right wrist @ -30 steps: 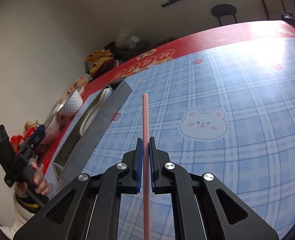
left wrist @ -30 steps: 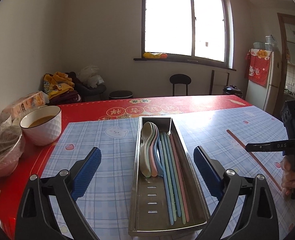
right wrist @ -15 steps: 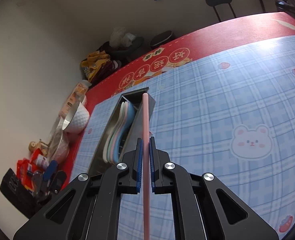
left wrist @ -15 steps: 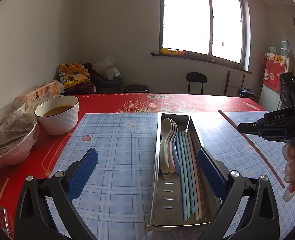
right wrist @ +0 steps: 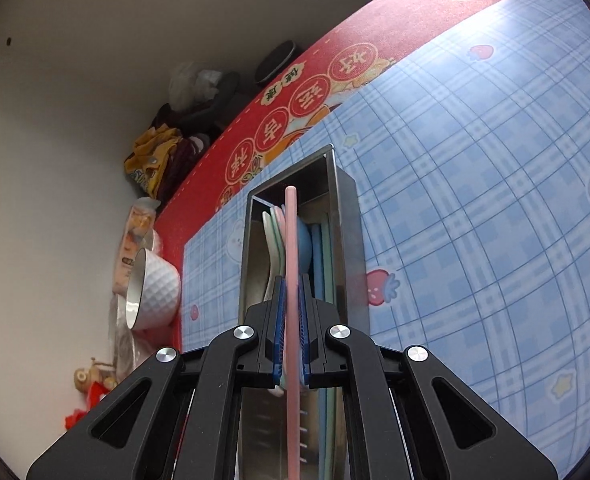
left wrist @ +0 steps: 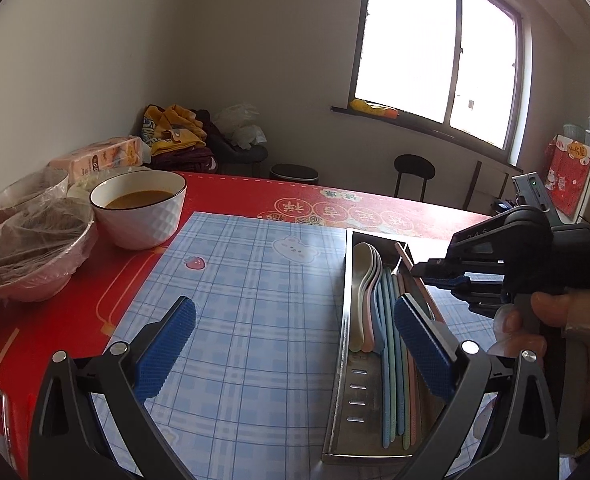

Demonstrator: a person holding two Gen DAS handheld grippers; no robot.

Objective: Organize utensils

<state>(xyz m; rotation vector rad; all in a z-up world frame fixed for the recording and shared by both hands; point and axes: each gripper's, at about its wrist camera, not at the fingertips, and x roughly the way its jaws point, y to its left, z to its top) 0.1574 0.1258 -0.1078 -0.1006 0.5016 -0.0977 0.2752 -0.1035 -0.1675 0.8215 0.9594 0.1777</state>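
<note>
Grip: right gripper (right wrist: 291, 328) is clamping its blue pads flat on a pink chopstick (right wrist: 291, 248), with the stick running straight out ahead between the two fingers and also back toward the handle.

Stick's lie: it is pointing along the length of the steel utensil tray (right wrist: 345, 216) directly below the fingers, which looks like lining up so it can drop in parallel with what is already there.

Under the claw: pale spoons (right wrist: 273, 236) are nesting at the tray's far end, and coloured chopsticks (right wrist: 321, 256) are lying lengthwise along the side just right of the held stick.

Height: the stick seems to be hanging above the tray and not yet resting in it, though I cannot tell the gap for sure.

Other claw: left gripper (left wrist: 295, 344) is hovering with its jaws spread wide and nothing between them, just left of the tray, probably waiting to steady it.

Holder: a person's hand (left wrist: 555, 320) is squeezing the right tool's trigger, seen in the left view beside the tray.

Farther off: a white bowl (left wrist: 143, 212) of brown liquid is sitting well left of both claws on the red tablecloth (left wrist: 235, 196), clear of the work.

Judgement: sorting looks nearly finished, and lowering and releasing seems next.
</note>
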